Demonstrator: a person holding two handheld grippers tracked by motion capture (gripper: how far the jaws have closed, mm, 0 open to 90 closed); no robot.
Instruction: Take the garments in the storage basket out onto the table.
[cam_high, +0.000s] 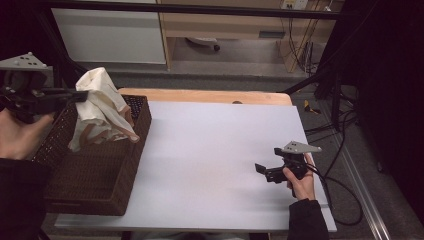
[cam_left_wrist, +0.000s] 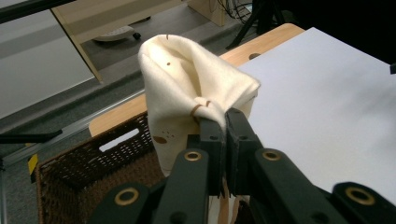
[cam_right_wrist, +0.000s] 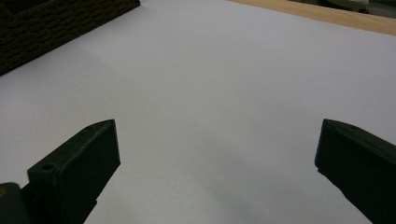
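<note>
White board covers most of the table in front of me, with a strip of wood along its far edge and a dim room with cabinets and loose cables beyond. At my left sits a dark wicker basket, partly on the board's corner.

My left gripper has its jaws pressed together on a fold of cream cloth. From above I see the cloth hanging from the left gripper over the basket's far end, bunched at the pinch, its lower folds draping down to the rim or just inside it; I cannot tell whether any of it touches the wicker. It looks to be a soft, limp piece with a few small brown marks.

My right gripper rests low over the board's right side, jaws wide apart with nothing between them, well away from the basket.

As I judge it, the pickup is done: the cloth is gripped and raised out of the basket. Carrying it across to the open board, setting it down and spreading or folding it there is all left, and my right gripper has yet to take a share.
</note>
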